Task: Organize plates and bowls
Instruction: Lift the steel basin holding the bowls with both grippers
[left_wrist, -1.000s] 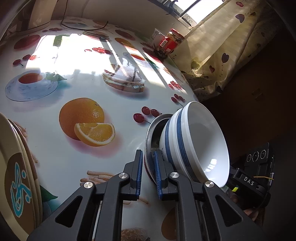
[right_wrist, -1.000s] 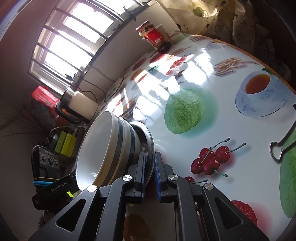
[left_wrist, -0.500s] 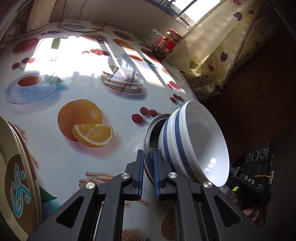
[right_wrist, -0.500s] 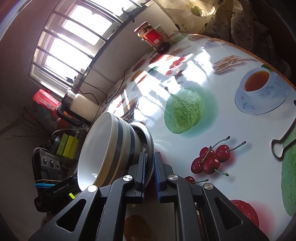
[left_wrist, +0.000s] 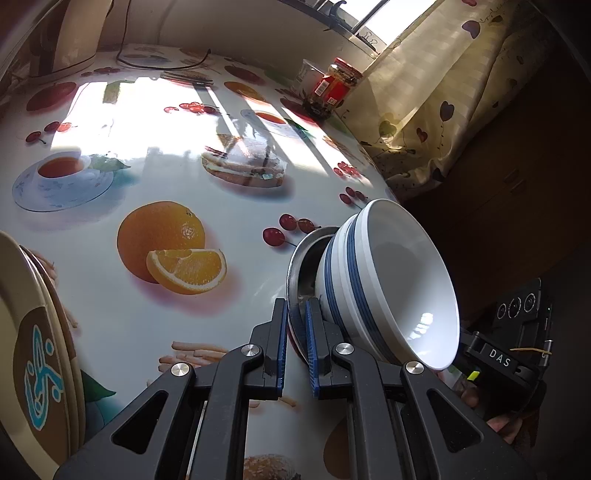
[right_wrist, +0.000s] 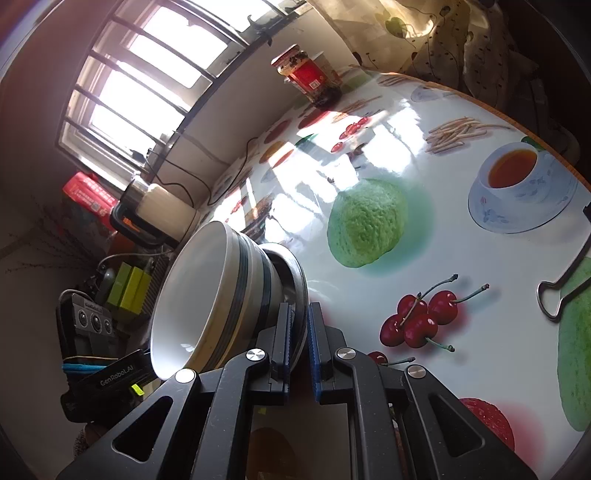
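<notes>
1. We count two nested white bowls with blue bands (left_wrist: 388, 280), their two rims showing.
2. We see one metal plate (left_wrist: 301, 258) beneath them.
3. We count at least two tan plates (left_wrist: 40, 354) stacked at the left edge.
4. We see one red-labelled jar (left_wrist: 332, 88).
5. We see one kettle (right_wrist: 159, 210).

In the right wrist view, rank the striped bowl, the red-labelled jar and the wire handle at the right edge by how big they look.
1. striped bowl, though it sits nearest the camera, which inflates it.
2. red-labelled jar, far across the table.
3. wire handle; only part of it shows, so its rank against the jar is unsure.
</notes>
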